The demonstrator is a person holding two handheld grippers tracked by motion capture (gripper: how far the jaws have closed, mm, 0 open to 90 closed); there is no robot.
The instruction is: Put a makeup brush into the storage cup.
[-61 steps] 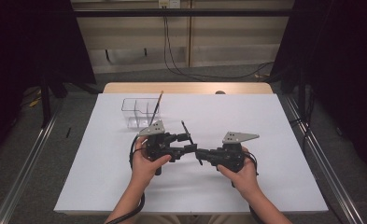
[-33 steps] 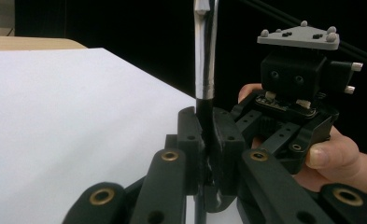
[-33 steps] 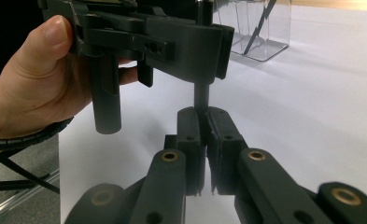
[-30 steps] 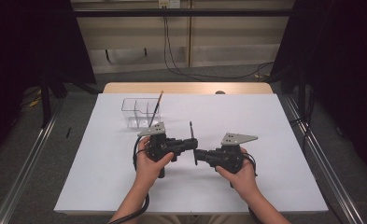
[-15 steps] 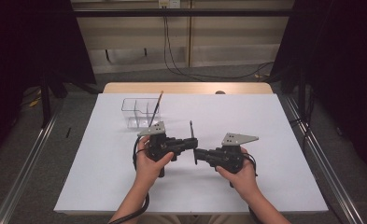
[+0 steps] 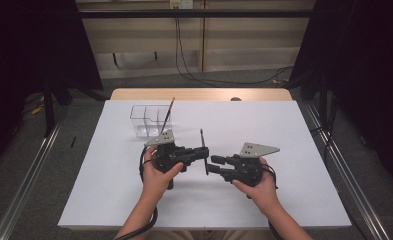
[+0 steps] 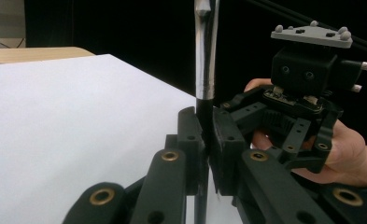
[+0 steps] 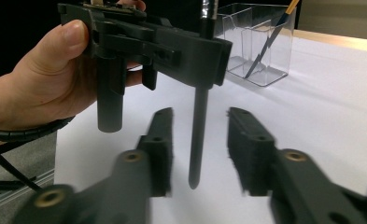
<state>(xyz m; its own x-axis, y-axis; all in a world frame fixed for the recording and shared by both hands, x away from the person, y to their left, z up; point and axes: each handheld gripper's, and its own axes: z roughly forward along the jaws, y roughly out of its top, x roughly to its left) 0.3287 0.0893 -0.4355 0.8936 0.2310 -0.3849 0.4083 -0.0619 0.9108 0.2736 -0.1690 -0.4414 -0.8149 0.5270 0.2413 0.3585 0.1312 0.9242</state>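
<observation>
Two grippers: my left gripper (image 6: 203, 154) clenches the slim dark brush (image 6: 203, 150); my right gripper (image 6: 215, 165) has just been opening, jaws clear either side of the handle, so the brush could tilt or slip.

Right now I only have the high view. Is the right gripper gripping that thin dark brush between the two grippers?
Observer: No. The right gripper has just been opening, and its pads stand apart on either side of the brush.
Operator: Then what holds it up?
Observer: The left gripper is shut on it, just below its metal ferrule.
Operator: Anything in the clear holder?
Observer: A second brush leans inside the clear holder.
</observation>
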